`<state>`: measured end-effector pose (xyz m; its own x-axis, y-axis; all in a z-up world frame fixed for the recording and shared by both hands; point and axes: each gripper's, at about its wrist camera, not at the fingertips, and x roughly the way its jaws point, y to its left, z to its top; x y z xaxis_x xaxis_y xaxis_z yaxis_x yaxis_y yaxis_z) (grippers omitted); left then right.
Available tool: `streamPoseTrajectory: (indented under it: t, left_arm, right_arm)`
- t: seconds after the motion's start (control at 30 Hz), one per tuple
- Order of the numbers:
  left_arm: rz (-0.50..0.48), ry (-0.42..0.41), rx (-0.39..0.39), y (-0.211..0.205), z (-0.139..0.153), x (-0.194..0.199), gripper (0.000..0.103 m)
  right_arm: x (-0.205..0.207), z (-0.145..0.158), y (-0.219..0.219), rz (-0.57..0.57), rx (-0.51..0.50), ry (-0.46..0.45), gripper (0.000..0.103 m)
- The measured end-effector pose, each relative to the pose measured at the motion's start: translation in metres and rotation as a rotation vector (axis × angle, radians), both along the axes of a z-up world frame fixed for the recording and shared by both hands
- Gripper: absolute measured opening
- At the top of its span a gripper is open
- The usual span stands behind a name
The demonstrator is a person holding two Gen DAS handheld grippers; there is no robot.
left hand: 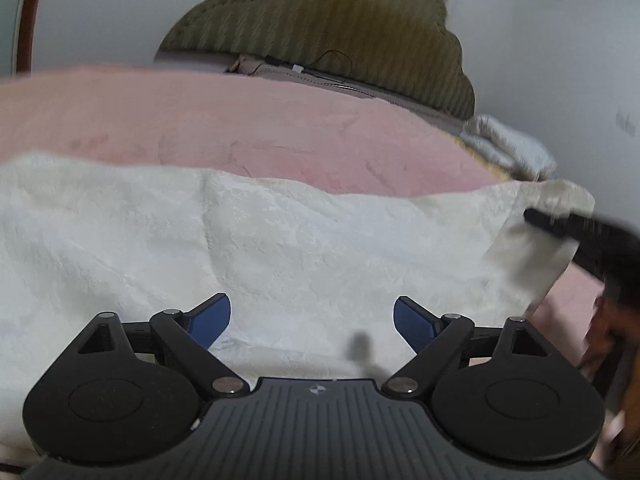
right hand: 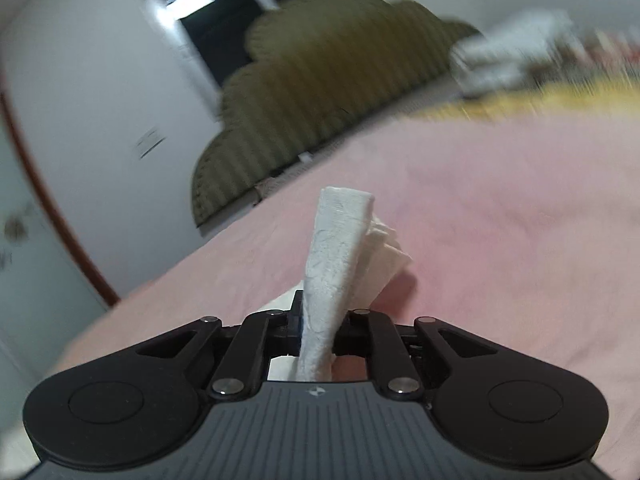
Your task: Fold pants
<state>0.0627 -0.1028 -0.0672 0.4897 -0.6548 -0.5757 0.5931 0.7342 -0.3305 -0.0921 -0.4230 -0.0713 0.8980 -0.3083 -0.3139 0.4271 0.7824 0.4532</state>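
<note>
Folding the white pants [left hand: 280,240] across the pink bed [left hand: 240,128], one corner lifted.
On the left, the left gripper [left hand: 312,316] hovers low over the cloth with its blue fingers [left hand: 212,316] spread wide and nothing between them, probably placed to pin or catch the near edge. The pants lie flat over the bed's near side, below the olive headboard [left hand: 320,32]. On the right, the right gripper [right hand: 318,328] has its fingers pinched tight on a bunched corner of the fabric, raised off the bed, seemingly so that side can be carried over.
</note>
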Motion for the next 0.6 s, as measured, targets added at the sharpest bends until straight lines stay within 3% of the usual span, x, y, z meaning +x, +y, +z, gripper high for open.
streamPoseTrajectory:
  t: [0.13, 0.23, 0.4, 0.6]
  left_arm:
    - [0.007, 0.253, -0.272, 0.027, 0.001, 0.026, 0.090]
    - [-0.008, 0.411, -0.442, 0.044, -0.004, 0.041, 0.091]
    - [-0.020, 0.579, -0.614, 0.052, -0.017, 0.051, 0.096]
    - [0.000, 0.673, -0.670, 0.043, -0.032, 0.058, 0.098]
  right_arm:
    - [0.010, 0.026, 0.073, 0.142, -0.373, 0.050, 0.011]
    - [0.020, 0.024, 0.125, 0.248, -0.536, 0.088, 0.010]
    - [0.031, 0.001, 0.171, 0.356, -0.569, 0.152, 0.011]
    - [0.033, 0.002, 0.189, 0.402, -0.569, 0.156, 0.011]
